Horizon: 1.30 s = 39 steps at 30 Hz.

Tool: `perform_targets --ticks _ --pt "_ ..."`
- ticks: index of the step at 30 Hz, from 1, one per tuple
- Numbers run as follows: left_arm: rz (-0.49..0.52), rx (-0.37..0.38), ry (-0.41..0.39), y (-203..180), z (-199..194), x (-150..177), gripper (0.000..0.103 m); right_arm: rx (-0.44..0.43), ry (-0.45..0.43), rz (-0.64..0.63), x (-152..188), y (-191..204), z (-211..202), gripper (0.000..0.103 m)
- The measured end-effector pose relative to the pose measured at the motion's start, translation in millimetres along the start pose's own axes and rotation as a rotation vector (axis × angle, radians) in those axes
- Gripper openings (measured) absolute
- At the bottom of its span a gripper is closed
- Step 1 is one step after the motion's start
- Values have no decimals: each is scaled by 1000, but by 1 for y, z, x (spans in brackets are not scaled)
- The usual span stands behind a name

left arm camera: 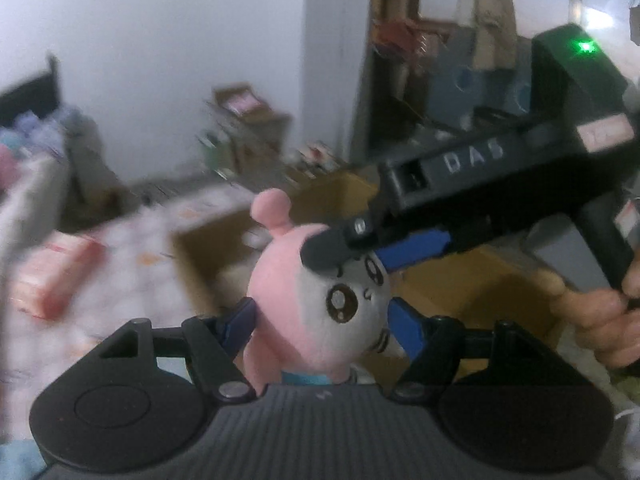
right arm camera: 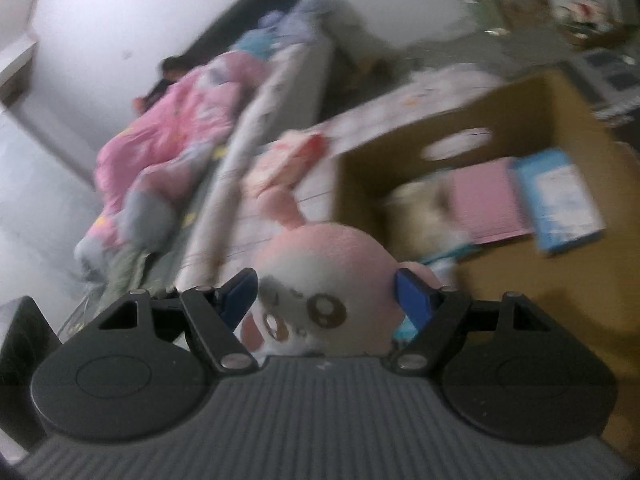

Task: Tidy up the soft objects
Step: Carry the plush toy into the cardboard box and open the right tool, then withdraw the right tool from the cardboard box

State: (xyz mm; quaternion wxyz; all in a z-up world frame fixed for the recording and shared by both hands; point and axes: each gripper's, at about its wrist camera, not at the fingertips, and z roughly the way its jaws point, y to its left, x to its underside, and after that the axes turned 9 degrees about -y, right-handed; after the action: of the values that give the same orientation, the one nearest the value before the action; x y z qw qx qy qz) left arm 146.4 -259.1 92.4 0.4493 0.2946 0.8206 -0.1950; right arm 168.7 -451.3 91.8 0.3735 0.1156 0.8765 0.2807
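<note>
Both grippers were clamped on the same pink-and-white plush toy [left arm camera: 320, 312]. My left gripper [left arm camera: 320, 320] pinched its head from both sides. My right gripper [right arm camera: 326, 300] squeezed the head too; its blue pads [right arm camera: 412, 300] pressed into the plush. The toy was held up off the surface, beside the open cardboard box [right arm camera: 520, 108]. Background was blurred.

Black tool [left arm camera: 320, 312], blue fingers [left arm camera: 408, 330], ribbed grey body, "DAS" lettering
</note>
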Motion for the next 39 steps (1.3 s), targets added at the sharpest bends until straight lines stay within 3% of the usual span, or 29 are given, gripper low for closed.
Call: perform_targets --ticks 6,14,25,30,35,39 --pt "-141 81 157 -6 84 8 65 68 37 -3 -21 -64 18 73" --pt "-125 74 274 -14 112 40 64 77 160 13 0 -93 76 67" --pt "-95 36 203 3 66 22 69 120 38 39 -22 -94 77 68" --pt "-107 3 160 15 28 20 70 199 28 -91 -28 -79 107 68" --pt "-123 -48 124 33 -7 28 70 205 118 -169 -22 -70 140 68" --pt "-151 -81 99 49 -32 37 70 222 142 -222 -18 -66 141 68"
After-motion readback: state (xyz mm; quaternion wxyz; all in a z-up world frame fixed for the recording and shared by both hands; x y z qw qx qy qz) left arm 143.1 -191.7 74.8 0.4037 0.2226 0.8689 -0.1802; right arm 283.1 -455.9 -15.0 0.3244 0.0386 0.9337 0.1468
